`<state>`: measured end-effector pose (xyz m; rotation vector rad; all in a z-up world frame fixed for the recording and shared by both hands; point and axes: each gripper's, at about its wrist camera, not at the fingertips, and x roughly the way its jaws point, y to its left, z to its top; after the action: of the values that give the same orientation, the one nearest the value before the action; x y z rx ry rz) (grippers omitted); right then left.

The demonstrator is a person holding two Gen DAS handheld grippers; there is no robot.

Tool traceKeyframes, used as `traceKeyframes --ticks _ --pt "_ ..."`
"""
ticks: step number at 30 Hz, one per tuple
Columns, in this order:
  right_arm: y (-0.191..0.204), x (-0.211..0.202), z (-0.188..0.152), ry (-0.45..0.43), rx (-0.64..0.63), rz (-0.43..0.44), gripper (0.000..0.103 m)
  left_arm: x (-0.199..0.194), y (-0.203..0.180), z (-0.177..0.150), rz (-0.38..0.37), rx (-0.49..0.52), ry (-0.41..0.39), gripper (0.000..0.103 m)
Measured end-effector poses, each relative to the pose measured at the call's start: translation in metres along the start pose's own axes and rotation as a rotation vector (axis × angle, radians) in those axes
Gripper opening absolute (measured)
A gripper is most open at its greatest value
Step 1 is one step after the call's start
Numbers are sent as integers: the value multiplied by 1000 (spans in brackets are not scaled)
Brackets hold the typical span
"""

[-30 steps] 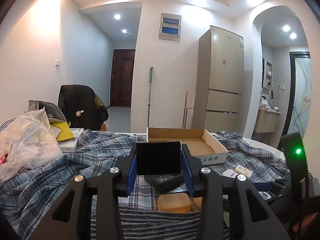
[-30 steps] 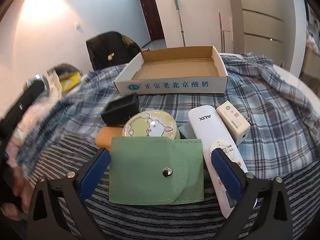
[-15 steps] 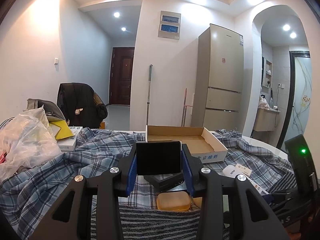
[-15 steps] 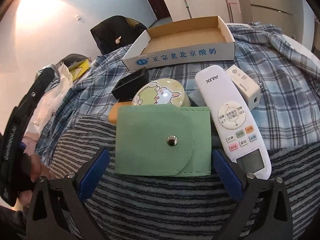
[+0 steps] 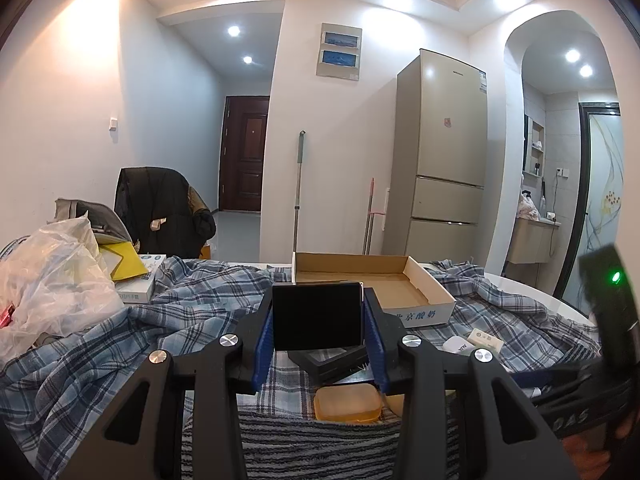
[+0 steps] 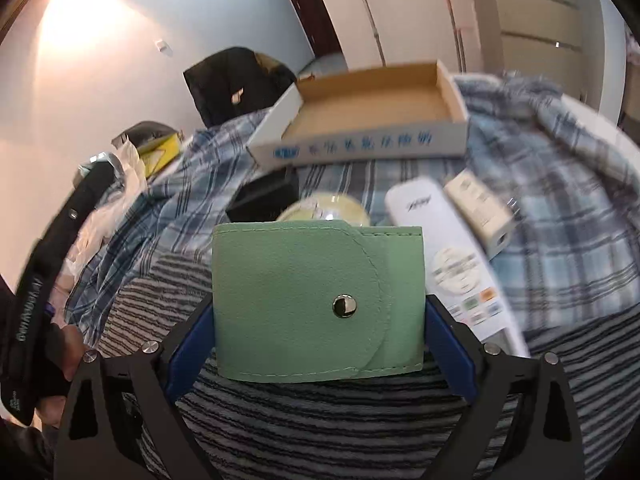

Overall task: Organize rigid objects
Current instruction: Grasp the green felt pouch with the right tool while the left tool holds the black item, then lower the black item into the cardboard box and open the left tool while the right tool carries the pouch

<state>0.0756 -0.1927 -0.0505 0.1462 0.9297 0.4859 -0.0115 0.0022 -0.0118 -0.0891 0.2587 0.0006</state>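
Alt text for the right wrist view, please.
The right gripper has just been closing on a green snap pouch and grips it by both sides above a striped cloth. Behind lie a white remote and an empty cardboard tray.

Cardboard tray (image 6: pixel 372 108) sits at the far side of the plaid cloth (image 6: pixel 560 208). Nearer: remote (image 6: pixel 444 248) beside adapter (image 6: pixel 480 208) on its right; round tin (image 6: pixel 332 210) left of remote, behind pouch (image 6: pixel 316 300).
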Motion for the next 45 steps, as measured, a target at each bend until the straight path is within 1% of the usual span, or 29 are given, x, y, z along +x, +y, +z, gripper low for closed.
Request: traceKeyframes --ticks 2,5,8,10,12,14,16,17,18,20,22,23,24,26,27,28,30,31,32,34,36,37,38,40,41,44,45 --pt "-1 -8 5 -20 -11 -28 96 0 -4 3 4 14 -2 42" --pt "-2 -21 16 -65 -47 -78 96 -2 -9 17 -43 27 -15 42" --pt "-1 -38 34 -139 -97 -144 96 0 -11 38 -46 22 -4 42" --pt "1 -54 48 -199 -128 -170 96 -2 -13 54 -54 31 -32 42" --pt "3 -67 65 -253 -146 -184 96 -3 -19 73 -34 69 -78 42" --pt "7 -81 84 -312 -153 -196 96 1 -24 91 -35 96 -87 42" --pt "11 -93 108 -378 -157 -203 96 10 -27 114 -87 80 -59 42" --pt "14 -97 120 -405 -162 -206 96 17 -28 130 -119 60 -48 42" --pt "15 -100 133 -430 -159 -213 96 21 -30 142 -126 51 -51 42" --pt "15 -101 159 -451 -126 -229 96 32 -33 163 -104 56 -89 42" --pt "12 -101 186 -468 -79 -197 96 47 -37 181 -80 77 -132 42" --pt "9 -100 199 -473 -47 -180 96 57 -37 188 -70 76 -127 42" --pt "5 -98 214 -472 9 -165 96 73 -38 196 -71 62 -87 42" --pt "-2 -94 230 -495 83 -98 96 92 -31 202 -75 -16 -49 42" --pt "-3 -88 237 -507 91 -92 96 103 -28 203 -88 -50 -43 42" --pt "-5 -80 241 -506 95 -132 96 108 -29 204 -93 -42 -40 42" --pt "-11 -62 244 -509 78 -209 96 124 -33 202 -81 20 -29 42" --pt "-16 -51 244 -498 73 -229 96 136 -34 198 -82 47 -15 42" --pt "-23 -40 244 -479 80 -238 96 143 -33 195 -96 49 -1 42" --pt "-38 -15 242 -436 104 -217 96 167 -25 181 -145 14 58 42" --pt "-49 10 244 -366 104 -215 96 189 -19 166 -130 -3 110 42" --pt "-52 20 243 -336 87 -228 96 207 -18 157 -108 7 148 42" --pt "-55 28 242 -316 73 -252 96 216 -17 152 -97 15 168 42" --pt "-62 38 240 -288 68 -288 96 241 -12 134 -88 14 254 42" --pt "-66 42 238 -274 74 -281 96 250 -9 128 -93 6 283 42" --pt "-72 56 234 -225 92 -246 96 282 -6 102 -99 -8 404 42" --pt "-73 62 232 -207 93 -243 96 287 -6 94 -98 -3 426 42"
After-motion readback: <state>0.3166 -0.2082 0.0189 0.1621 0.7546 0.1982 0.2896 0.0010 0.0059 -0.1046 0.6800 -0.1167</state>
